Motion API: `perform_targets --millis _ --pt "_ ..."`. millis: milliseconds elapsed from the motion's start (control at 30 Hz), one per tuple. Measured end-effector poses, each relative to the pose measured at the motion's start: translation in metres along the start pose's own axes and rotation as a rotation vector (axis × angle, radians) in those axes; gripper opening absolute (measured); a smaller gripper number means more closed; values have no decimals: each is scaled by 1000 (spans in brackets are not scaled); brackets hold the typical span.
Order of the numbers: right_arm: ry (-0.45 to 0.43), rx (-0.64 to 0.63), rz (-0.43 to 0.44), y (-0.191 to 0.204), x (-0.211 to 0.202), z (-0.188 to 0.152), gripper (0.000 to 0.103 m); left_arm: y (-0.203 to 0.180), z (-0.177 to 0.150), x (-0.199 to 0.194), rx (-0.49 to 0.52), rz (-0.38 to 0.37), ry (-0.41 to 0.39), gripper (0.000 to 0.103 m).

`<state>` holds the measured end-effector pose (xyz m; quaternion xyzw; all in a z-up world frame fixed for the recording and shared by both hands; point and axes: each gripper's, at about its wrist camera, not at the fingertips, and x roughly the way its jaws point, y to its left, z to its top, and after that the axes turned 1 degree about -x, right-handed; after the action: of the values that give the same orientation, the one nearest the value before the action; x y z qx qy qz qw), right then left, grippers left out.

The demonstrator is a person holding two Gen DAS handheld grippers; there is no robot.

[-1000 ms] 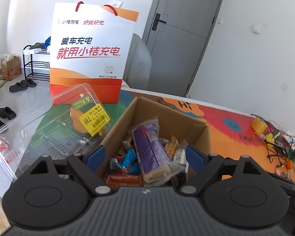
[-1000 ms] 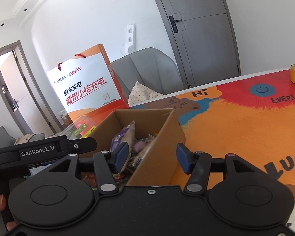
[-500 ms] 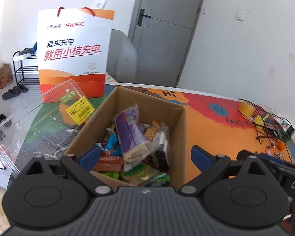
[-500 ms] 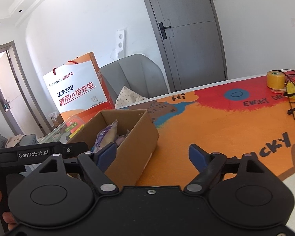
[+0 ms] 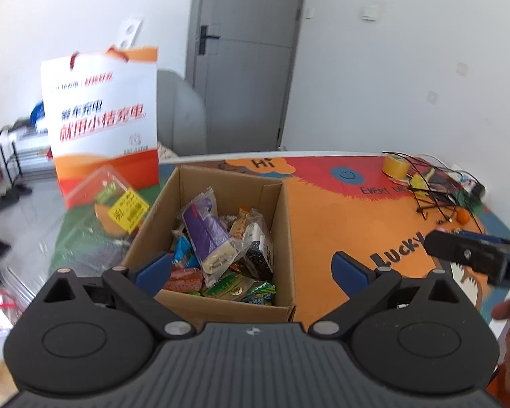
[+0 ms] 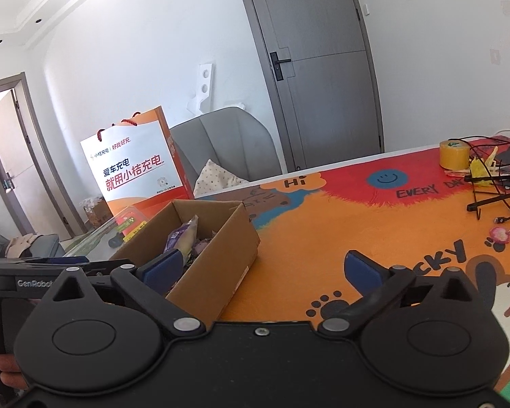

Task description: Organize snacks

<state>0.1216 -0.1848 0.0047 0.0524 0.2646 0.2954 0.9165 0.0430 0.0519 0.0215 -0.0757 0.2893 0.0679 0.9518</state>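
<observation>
An open cardboard box [image 5: 282, 224] [image 6: 221, 255] on the orange mat holds several wrapped snacks, with a purple packet [image 5: 207, 234] [image 6: 182, 239] standing on top. My left gripper [image 5: 251, 268] is open and empty, above the box's near edge. My right gripper [image 6: 261, 268] is open and empty, to the right of the box and near its front corner. The right gripper's body also shows at the right of the left wrist view [image 5: 476, 258].
A clear plastic clamshell with a yellow label [image 5: 119, 204] lies left of the box. A white and orange paper bag [image 5: 105, 119] [image 6: 139, 170] stands behind it. Yellow tape [image 6: 454, 154], cables and a black stand [image 6: 493, 190] sit at the far right. A grey chair [image 6: 227, 146] is behind the table.
Both grippers have pulled back and swung right, and their jaws have opened wider. The box now looks smaller and further left in the right wrist view.
</observation>
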Motion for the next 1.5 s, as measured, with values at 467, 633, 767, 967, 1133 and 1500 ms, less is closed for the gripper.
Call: perform_targets --millis 467,633,767,967,1133,1500 --pt "20 -29 14 8 -32 10 103 -1 8 -33 45 -33 -19 100" --pt "36 -68 21 17 -40 12 103 2 8 -46 72 -23 -29 100" --pt "50 -82 28 21 -45 14 103 6 9 -54 68 -17 -37 100" --pt "70 -87 33 24 -51 15 103 14 7 -59 64 -24 -31 100" --pt "70 -97 40 25 -58 16 103 23 3 -63 54 -14 -26 100" --pt "77 -97 26 21 -63 14 103 33 -2 -69 51 3 -25 100"
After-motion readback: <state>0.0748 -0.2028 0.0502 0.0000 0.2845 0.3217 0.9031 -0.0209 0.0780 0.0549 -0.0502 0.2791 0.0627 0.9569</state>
